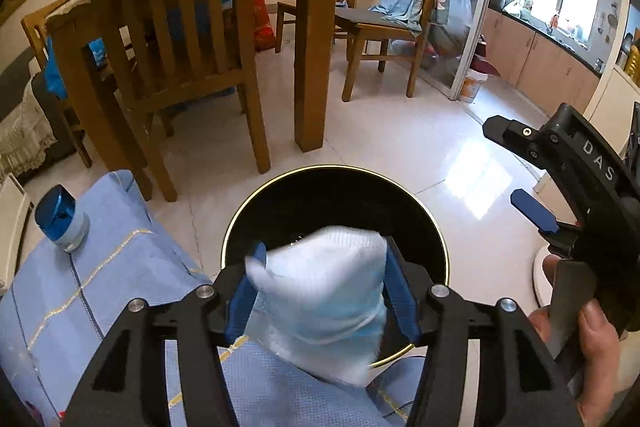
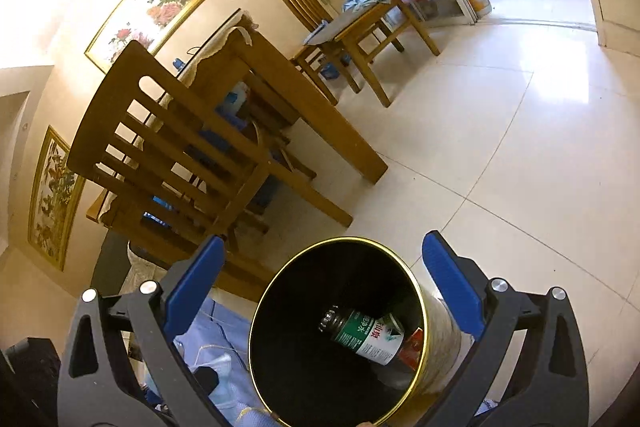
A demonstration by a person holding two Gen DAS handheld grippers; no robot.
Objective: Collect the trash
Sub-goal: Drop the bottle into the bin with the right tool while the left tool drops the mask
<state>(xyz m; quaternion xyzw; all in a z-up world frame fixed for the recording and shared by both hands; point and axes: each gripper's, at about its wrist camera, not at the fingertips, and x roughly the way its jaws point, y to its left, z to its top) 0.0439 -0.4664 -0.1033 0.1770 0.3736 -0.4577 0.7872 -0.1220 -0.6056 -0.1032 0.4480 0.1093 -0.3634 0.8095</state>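
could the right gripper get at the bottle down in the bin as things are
Probably yes. The right gripper is open, holds nothing and sits just above the bin's open mouth, with the bottle lying uncovered at the bottom. It would need to reach deep inside.

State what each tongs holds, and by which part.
Left tongs pinch the crumpled white tissue wad by its two sides, over the trash bin. Right tongs are open, holding nothing.
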